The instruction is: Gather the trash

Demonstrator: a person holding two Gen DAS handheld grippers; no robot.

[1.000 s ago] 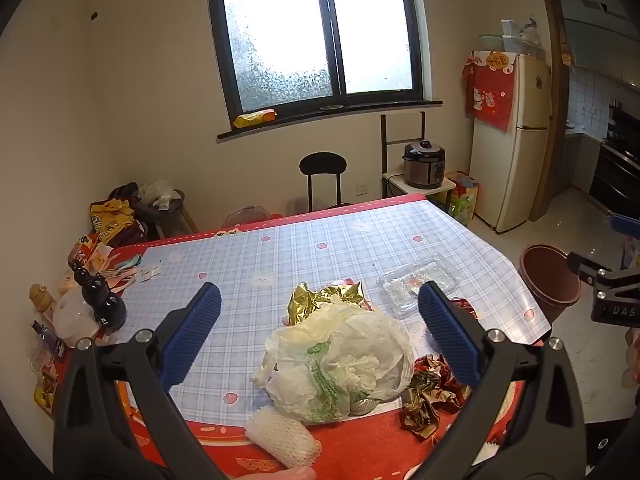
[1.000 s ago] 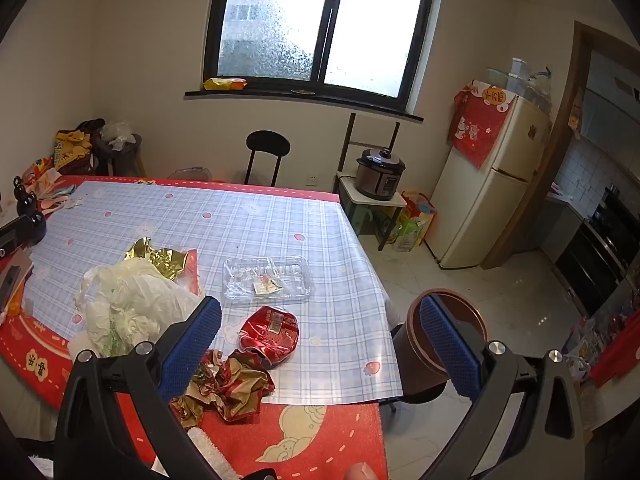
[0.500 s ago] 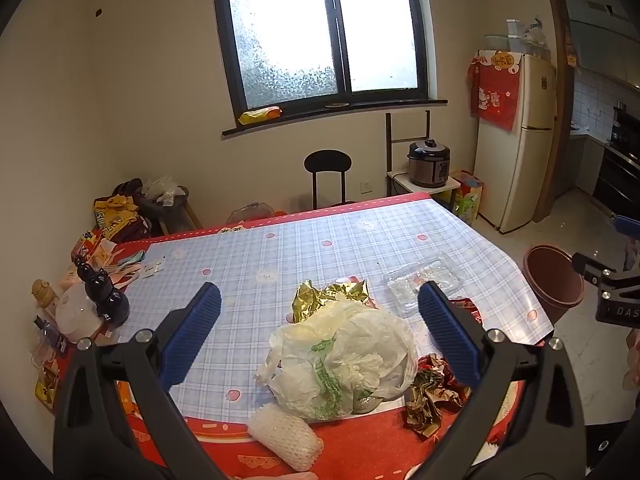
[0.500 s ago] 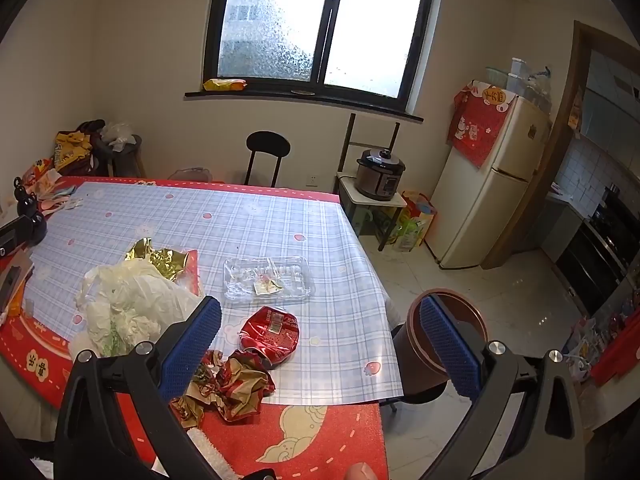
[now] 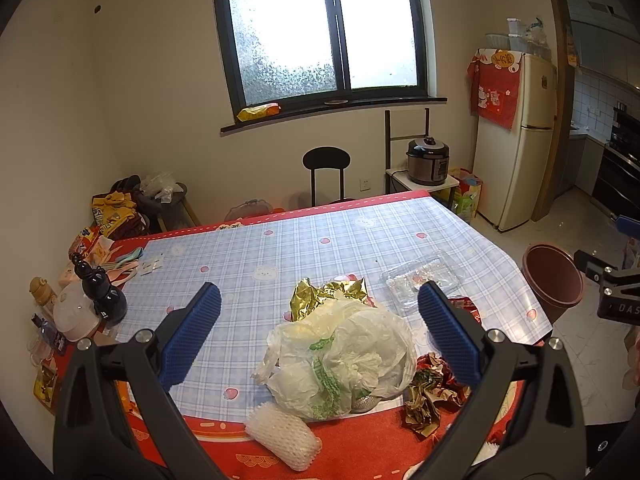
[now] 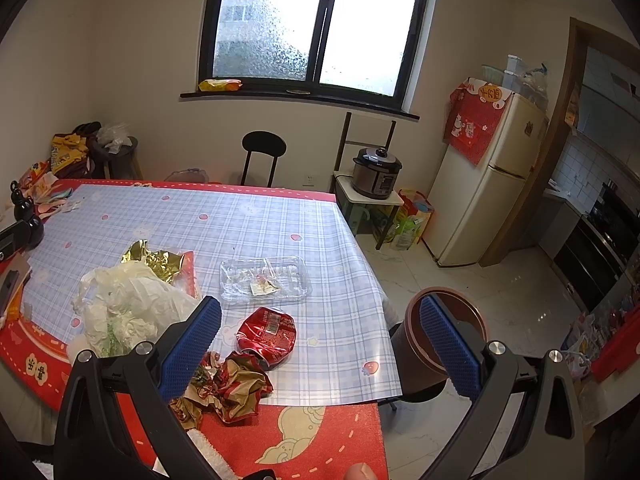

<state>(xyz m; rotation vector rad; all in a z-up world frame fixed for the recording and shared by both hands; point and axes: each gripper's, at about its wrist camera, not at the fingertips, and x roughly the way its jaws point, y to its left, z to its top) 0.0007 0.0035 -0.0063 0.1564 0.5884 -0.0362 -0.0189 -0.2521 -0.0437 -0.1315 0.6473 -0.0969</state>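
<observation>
Trash lies on the checked tablecloth: a crumpled white plastic bag (image 5: 340, 360) (image 6: 128, 308), gold foil (image 5: 328, 294) (image 6: 154, 258), a white foam net sleeve (image 5: 282, 438), a clear plastic tray (image 5: 422, 282) (image 6: 264, 280), a crushed red can (image 6: 266, 332) and crumpled red-gold wrappers (image 5: 430, 394) (image 6: 228, 390). A brown bin (image 5: 554, 282) (image 6: 432, 340) stands on the floor off the table's right edge. My left gripper (image 5: 318, 336) hangs open above the bag. My right gripper (image 6: 320, 350) is open over the table's near right corner, holding nothing.
Dark bottles (image 5: 102, 292), a white jar and snack packets crowd the table's left end. A black chair (image 5: 326, 174) stands behind the table. A rice cooker (image 5: 428, 162) on a small stand and a fridge (image 5: 516, 136) are at the right. The right tool's body (image 5: 612, 280) shows at the right edge.
The left gripper has pulled back and risen slightly, so the bag sits a little lower in its view. The right gripper has barely moved. Both stay open.
</observation>
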